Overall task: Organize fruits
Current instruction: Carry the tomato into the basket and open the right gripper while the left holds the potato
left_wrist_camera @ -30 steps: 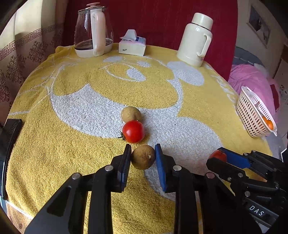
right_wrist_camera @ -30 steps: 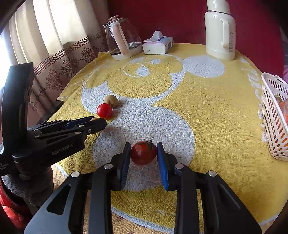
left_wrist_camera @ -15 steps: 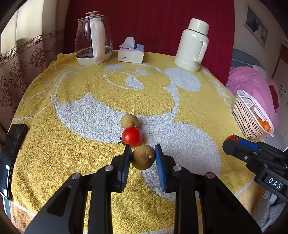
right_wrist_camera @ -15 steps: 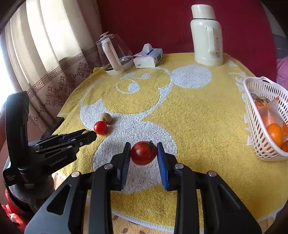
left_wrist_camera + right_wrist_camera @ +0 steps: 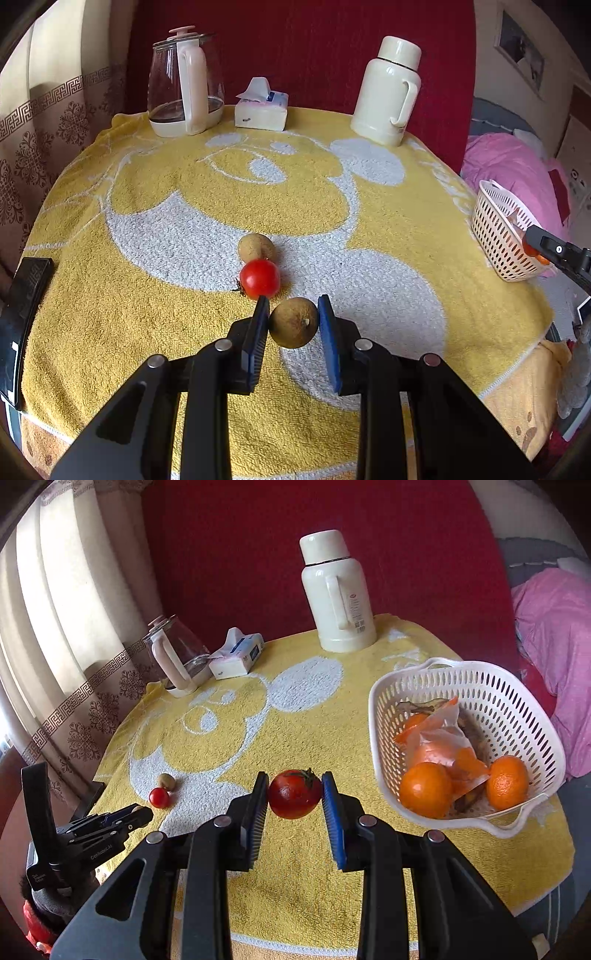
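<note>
My left gripper (image 5: 293, 317) is shut on a brown round fruit (image 5: 293, 323) and holds it just above the yellow towel (image 5: 147, 314). Right ahead of it lie a small red tomato (image 5: 259, 278) and a second brown fruit (image 5: 255, 246), touching each other. My right gripper (image 5: 294, 794) is shut on a larger red tomato (image 5: 294, 794) with a green stalk, raised over the towel. The white basket (image 5: 517, 701) stands to its right, holding oranges (image 5: 424, 789) and an orange plastic bag. In the right wrist view the left gripper (image 5: 138, 812) shows at far left.
At the table's back stand a glass kettle (image 5: 183, 99), a tissue pack (image 5: 261, 110) and a cream thermos (image 5: 388, 92). A black device (image 5: 22, 314) lies at the left edge. A pink blanket (image 5: 554, 646) lies beyond the basket. Curtains hang on the left.
The right gripper has carried the tomato up and to the right, so the basket now fills the right of its view. The left gripper has stayed nearly still with the brown fruit.
</note>
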